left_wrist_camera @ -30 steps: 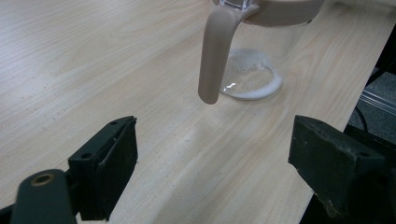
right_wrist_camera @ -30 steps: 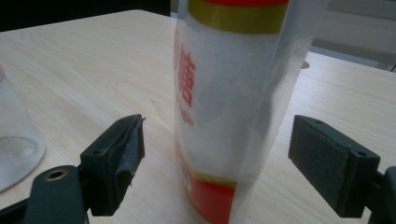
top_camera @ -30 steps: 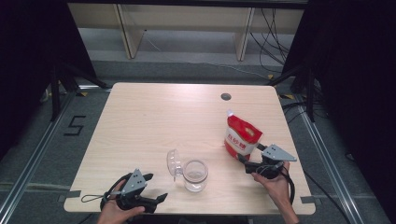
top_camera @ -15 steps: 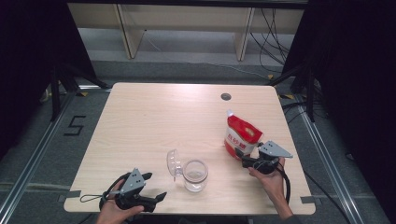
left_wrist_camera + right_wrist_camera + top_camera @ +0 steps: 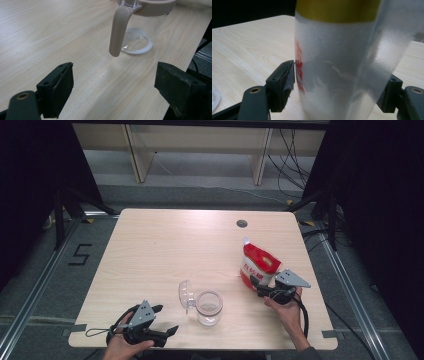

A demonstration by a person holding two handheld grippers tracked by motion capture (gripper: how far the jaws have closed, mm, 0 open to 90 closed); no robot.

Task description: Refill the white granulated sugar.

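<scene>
I am closing my right gripper [image 5: 256,285] around the red and white pouch [image 5: 259,265], which is standing upright near the right edge of the table [image 5: 165,245]. Its jaws have just been closing, with the pouch between them; in the right gripper view the left pad [image 5: 287,80] is touching the pouch's [image 5: 337,75] side, while the far pad is sitting half hidden behind the film, so I am judging this a grip that is only beginning to bite. My left gripper [image 5: 165,320] is resting wide open and holding nothing at the near left edge, pointing toward the glass jar [image 5: 209,307].

What I am worrying about: the pouch is soft, glossy plastic film, part clear, with white grains showing through it, a gold band higher up and red print on its side. Squeezing it low on so slack a body could let it buckle, slide out or tip over, and its cut top corner could spill grains. The jar is round, clear and hard, with a beige rim and a hanging beige clasp [image 5: 118,27], its domed clear lid [image 5: 186,294] swung open to the left; a careless swing of the pouch could knock it, since the pale wood-grain table is smooth
</scene>
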